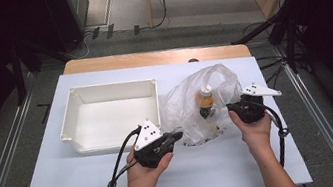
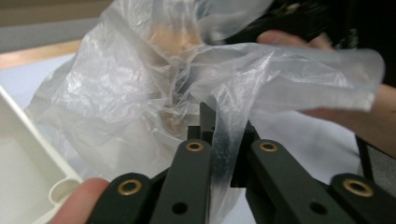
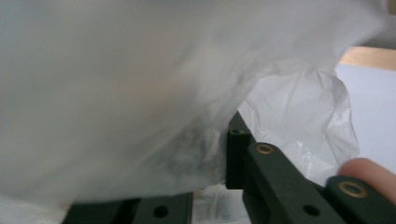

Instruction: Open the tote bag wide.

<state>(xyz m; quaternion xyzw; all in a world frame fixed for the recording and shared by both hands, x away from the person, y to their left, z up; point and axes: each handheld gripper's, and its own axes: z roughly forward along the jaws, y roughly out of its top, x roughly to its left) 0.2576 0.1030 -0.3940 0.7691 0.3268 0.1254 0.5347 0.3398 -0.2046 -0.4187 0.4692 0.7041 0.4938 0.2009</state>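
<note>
A clear plastic bag [image 1: 183,101] lies crumpled on the white table top [image 1: 67,185], with an orange bottle [image 1: 205,100] with a white cap standing inside it. My left gripper [image 1: 179,135] is at the bag's lower left edge. In the left gripper view the jaws of this gripper [image 2: 222,140] are shut on a strip of the bag's film [image 2: 116,93]. My right gripper [image 1: 231,108] holds the bag's right edge. In the right gripper view the film [image 3: 116,93] drapes over the gripper [image 3: 226,156], hides one jaw and runs between the shut jaws.
An empty white tray [image 1: 69,125] stands just left of the bag, and its corner [image 2: 28,158] is close to my left gripper. Bare table top lies in front of both hands. Cables trail from both grippers toward the front edge.
</note>
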